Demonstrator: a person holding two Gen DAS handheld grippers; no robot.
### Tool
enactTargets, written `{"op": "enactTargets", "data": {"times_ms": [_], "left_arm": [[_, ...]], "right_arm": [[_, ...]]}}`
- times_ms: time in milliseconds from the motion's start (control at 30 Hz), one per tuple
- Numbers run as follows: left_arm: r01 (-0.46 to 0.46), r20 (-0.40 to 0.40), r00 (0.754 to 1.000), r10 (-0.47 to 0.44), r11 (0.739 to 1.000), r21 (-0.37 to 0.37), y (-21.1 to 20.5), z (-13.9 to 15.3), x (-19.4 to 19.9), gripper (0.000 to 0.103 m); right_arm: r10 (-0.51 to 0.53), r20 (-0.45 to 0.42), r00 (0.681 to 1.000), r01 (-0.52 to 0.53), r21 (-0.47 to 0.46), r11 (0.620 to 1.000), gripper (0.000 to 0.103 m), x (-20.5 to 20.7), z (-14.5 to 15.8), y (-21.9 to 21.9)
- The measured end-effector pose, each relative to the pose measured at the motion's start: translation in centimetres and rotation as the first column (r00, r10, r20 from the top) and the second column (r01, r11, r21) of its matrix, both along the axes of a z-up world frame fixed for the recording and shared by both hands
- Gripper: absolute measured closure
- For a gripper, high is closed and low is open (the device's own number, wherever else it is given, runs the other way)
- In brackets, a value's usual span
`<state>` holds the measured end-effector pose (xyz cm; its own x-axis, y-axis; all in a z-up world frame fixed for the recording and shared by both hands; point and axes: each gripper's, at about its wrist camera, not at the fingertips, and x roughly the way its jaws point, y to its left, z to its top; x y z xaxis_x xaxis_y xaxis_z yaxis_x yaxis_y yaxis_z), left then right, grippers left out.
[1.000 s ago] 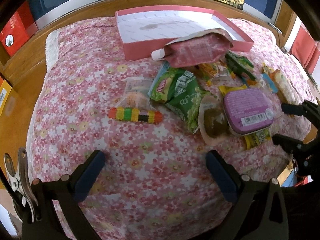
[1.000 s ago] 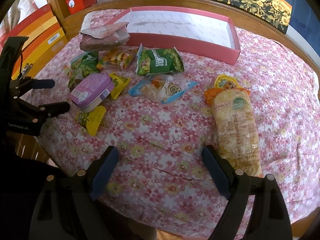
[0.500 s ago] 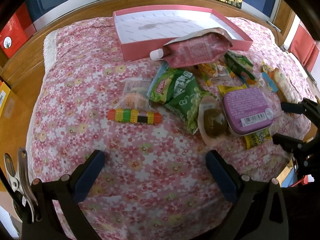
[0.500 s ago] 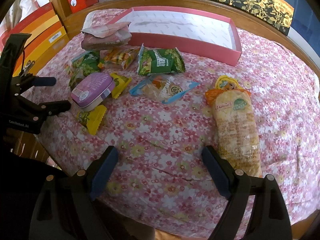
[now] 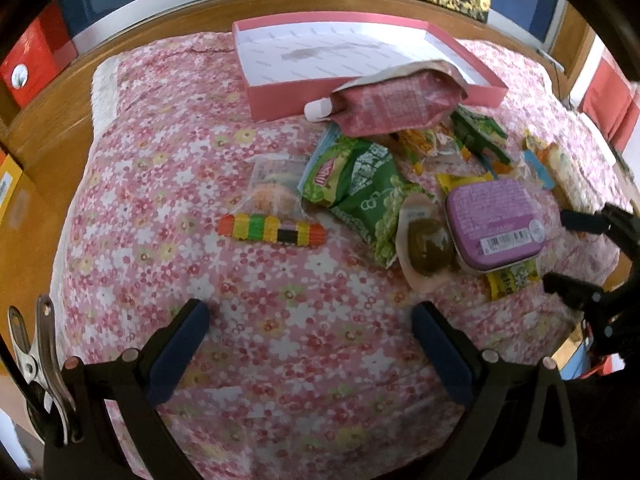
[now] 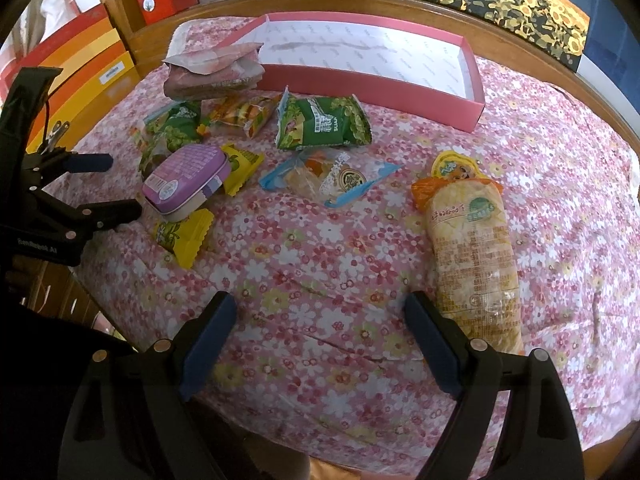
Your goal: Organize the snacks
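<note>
**Both hand-held grippers wide open over scattered snacks**

The left hand-held gripper (image 5: 310, 324) hangs above the flowered tabletop (image 5: 280, 344) with its jaws spread wide and nothing between them; the right hand-held gripper (image 6: 320, 316) is likewise wide open and empty. Straight ahead of the left one lies a striped candy stick (image 5: 272, 230); beyond it and to its right are a green snack bag (image 5: 360, 188), a brown sweet in a clear wrapper (image 5: 428, 242) and a purple tin (image 5: 494, 222), the tin resting partly on a yellow packet (image 5: 510, 280); farther ahead a pink pouch (image 5: 394, 104) leans on the near wall of the pink box (image 5: 280, 98), which appears empty, though a faint smudge marks its floor. Just beside the right gripper's right finger lies a long pale cracker pack (image 6: 474, 252); ahead of that gripper sit a blue-edged clear packet (image 6: 332, 178) and another green bag (image 6: 322, 124); the purple tin (image 6: 186, 178) lies to the left, near the left gripper's fingertips (image 6: 90, 162).
</note>
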<state>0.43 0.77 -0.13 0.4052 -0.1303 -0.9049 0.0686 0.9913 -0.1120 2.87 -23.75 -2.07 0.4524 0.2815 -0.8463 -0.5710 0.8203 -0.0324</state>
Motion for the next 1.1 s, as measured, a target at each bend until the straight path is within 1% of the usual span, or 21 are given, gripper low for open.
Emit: {"op": "enactTargets", "data": {"times_ms": [133,200,267,300,367,400,467,500,533,567,600,667,700,767,833,900,933,967,1000,1067,1100], "left_arm": [[-0.020,0.014,1.000,0.021,0.999,-0.025,0.5,0.4,-1.5,0.001],[-0.037,0.005,0.999,0.037,0.996,-0.075,1.4,1.0,-2.3,0.001],[-0.091,0.003,0.996,0.092,0.985,-0.144,3.2,2.0,-2.9,0.002],[-0.117,0.014,0.993,0.120,0.981,-0.157,3.9,2.7,-2.9,0.002],[-0.162,0.071,0.982,0.174,0.976,-0.143,5.0,4.5,-2.8,0.005],[-0.163,0.089,0.980,0.177,0.976,-0.145,5.1,5.3,-2.5,0.007],[-0.123,0.162,0.977,0.139,0.987,-0.104,4.7,7.1,-1.6,0.009],[-0.109,0.179,0.976,0.120,0.991,-0.073,4.2,7.2,-1.1,0.015],[-0.101,0.194,0.975,0.108,0.994,-0.045,4.0,7.1,-0.7,0.025],[-0.103,0.204,0.973,0.105,0.994,-0.022,4.1,6.7,0.1,0.031],[-0.114,0.181,0.976,0.118,0.993,-0.034,4.5,5.6,1.1,0.037],[-0.140,0.115,0.982,0.152,0.984,-0.106,5.8,3.4,2.2,0.037],[-0.163,0.051,0.984,0.171,0.977,-0.138,6.3,1.7,3.0,0.038],[-0.174,0.073,0.978,0.193,0.962,-0.211,6.7,1.8,2.6,0.038],[-0.142,0.091,0.982,0.167,0.961,-0.235,6.1,2.4,2.4,0.040],[-0.107,0.112,0.985,0.131,0.974,-0.199,4.9,2.5,2.3,0.040],[-0.094,0.109,0.988,0.111,0.984,-0.150,4.0,2.3,2.5,0.044],[-0.070,0.099,0.992,0.076,0.996,-0.063,2.6,1.7,2.5,0.051],[-0.044,0.106,0.993,0.043,0.999,0.003,1.8,1.4,2.2,0.054],[-0.012,0.157,0.988,-0.005,0.995,0.104,-0.1,1.5,1.7,0.056],[-0.020,0.164,0.986,0.002,0.994,0.109,0.2,1.3,1.2,0.057]], "right_arm": [[0.013,0.006,1.000,-0.013,-0.001,1.000,0.013,-0.1,0.0,-0.1],[0.021,0.012,1.000,-0.021,0.006,1.000,0.012,-0.1,0.1,-0.1],[0.026,0.028,0.999,-0.027,0.023,0.999,0.012,-0.2,0.0,-0.2],[0.028,0.034,0.999,-0.029,0.029,0.999,0.012,-0.2,0.0,-0.3],[0.032,0.041,0.999,-0.033,0.036,0.999,0.011,-0.4,-0.1,-0.3],[0.035,0.042,0.998,-0.037,0.036,0.999,0.010,-0.4,-0.1,-0.4],[0.044,0.046,0.998,-0.046,0.030,0.998,0.009,-0.4,-0.1,-0.3],[0.048,0.044,0.998,-0.049,0.028,0.998,0.008,-0.4,-0.1,-0.3],[0.050,0.048,0.998,-0.051,0.028,0.998,0.008,-0.4,-0.1,-0.2],[0.049,0.051,0.997,-0.051,0.028,0.998,0.008,-0.5,-0.1,-0.2],[0.048,0.055,0.997,-0.049,0.026,0.998,0.008,-0.4,-0.1,-0.2],[0.042,0.055,0.998,-0.044,0.029,0.999,0.008,-0.4,-0.1,-0.2],[0.040,0.058,0.998,-0.042,0.030,0.999,0.008,-0.4,-0.1,-0.2],[0.037,0.042,0.998,-0.038,0.027,0.999,0.008,-0.4,-0.2,-0.2],[0.027,0.033,0.999,-0.028,0.023,0.999,0.008,-0.4,-0.3,-0.2],[0.013,0.019,1.000,-0.014,0.020,1.000,0.008,-0.4,-0.3,-0.3],[0.009,0.019,1.000,-0.010,0.016,1.000,0.008,-0.4,-0.3,-0.2],[0.006,0.013,1.000,-0.006,0.010,1.000,0.008,-0.3,-0.3,-0.2],[-0.001,0.010,1.000,0.000,0.006,1.000,0.008,-0.3,-0.2,-0.1],[-0.024,-0.003,1.000,0.024,0.021,1.000,0.012,0.0,0.2,-0.1],[-0.036,-0.016,0.999,0.037,0.067,0.997,0.016,0.0,0.6,-0.5]]}}
